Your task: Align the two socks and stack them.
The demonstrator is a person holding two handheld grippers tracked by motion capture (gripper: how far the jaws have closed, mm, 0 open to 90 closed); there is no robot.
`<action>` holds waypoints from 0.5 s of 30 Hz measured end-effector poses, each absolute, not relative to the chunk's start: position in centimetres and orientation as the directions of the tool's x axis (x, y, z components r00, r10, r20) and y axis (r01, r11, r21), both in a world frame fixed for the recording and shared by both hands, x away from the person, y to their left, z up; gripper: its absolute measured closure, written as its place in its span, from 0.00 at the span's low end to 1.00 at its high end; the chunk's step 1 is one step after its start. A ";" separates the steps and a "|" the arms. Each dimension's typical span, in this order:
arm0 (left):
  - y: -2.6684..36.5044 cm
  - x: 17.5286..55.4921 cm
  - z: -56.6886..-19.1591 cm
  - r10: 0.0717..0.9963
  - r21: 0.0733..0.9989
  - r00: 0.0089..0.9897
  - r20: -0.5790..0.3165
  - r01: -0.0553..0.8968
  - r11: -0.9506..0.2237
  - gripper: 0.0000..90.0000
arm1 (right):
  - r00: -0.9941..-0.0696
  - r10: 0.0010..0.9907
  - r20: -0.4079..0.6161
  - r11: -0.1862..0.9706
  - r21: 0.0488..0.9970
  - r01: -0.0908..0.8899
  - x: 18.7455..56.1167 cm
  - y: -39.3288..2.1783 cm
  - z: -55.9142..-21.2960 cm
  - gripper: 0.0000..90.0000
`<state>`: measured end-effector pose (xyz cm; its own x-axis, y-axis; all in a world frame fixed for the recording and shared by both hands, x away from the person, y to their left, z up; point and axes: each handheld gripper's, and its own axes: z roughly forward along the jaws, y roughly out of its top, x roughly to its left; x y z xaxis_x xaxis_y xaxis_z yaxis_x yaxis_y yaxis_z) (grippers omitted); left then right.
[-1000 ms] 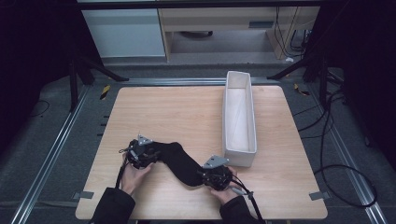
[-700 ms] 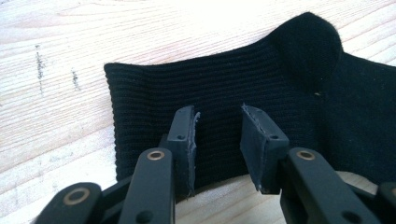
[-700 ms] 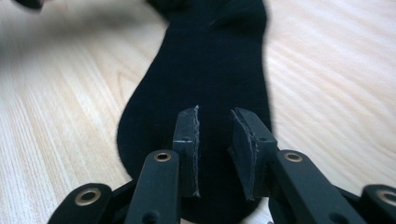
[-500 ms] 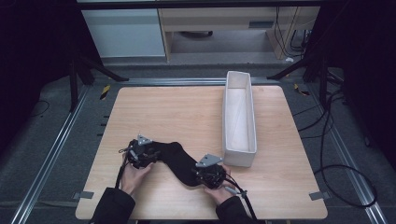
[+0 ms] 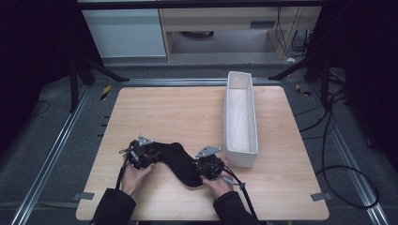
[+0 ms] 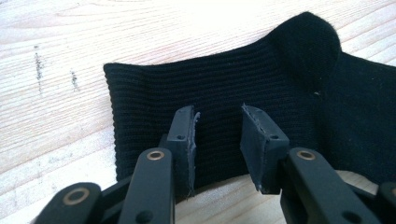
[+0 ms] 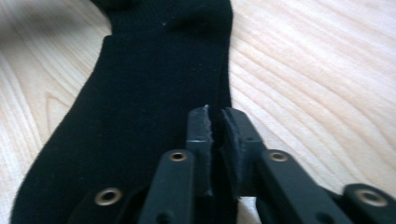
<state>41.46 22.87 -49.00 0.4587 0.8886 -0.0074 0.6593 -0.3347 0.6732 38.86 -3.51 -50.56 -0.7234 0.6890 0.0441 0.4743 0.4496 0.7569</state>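
We have a black sock (image 5: pixel 177 161) lying flat on the near part of the wooden table (image 5: pixel 187 112), bent at the heel, its ribbed cuff towards our left and its foot end towards our right. At the cuff, the left gripper (image 6: pixel 218 122) sits with its jaws parted and the ribbed fabric lying between them; the pads do not press it, so nothing is gripped there. At the foot end, the right gripper (image 7: pixel 215 125) has just been closing: a second ago, in the high view, it stood farther to the right along the sock, and it has since slid inward towards the bend while its jaws came together. In the right gripper view the pads now stand almost touching over the edge of the fabric; they seem to have pinched a fold of the sock. We judge that the foot end is now secured, so this end could be lifted or folded over towards the cuff. Just beyond the right hand stands the long white bin (image 5: pixel 241 119), which looks empty.
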 end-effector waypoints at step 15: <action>22.9 41.5 -49.0 0.888 0.675 0.461 -0.010 0.658 -0.334 0.72 | -0.692 0.720 0.050 0.401 0.784 0.473 39.4 -3.9 -49.9 1.00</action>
<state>41.50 22.91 -49.03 0.4606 0.8876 -0.0095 0.6581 -0.3343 0.6746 39.36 -3.95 -49.89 -0.6923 0.7199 0.0498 0.4734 0.4010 0.7843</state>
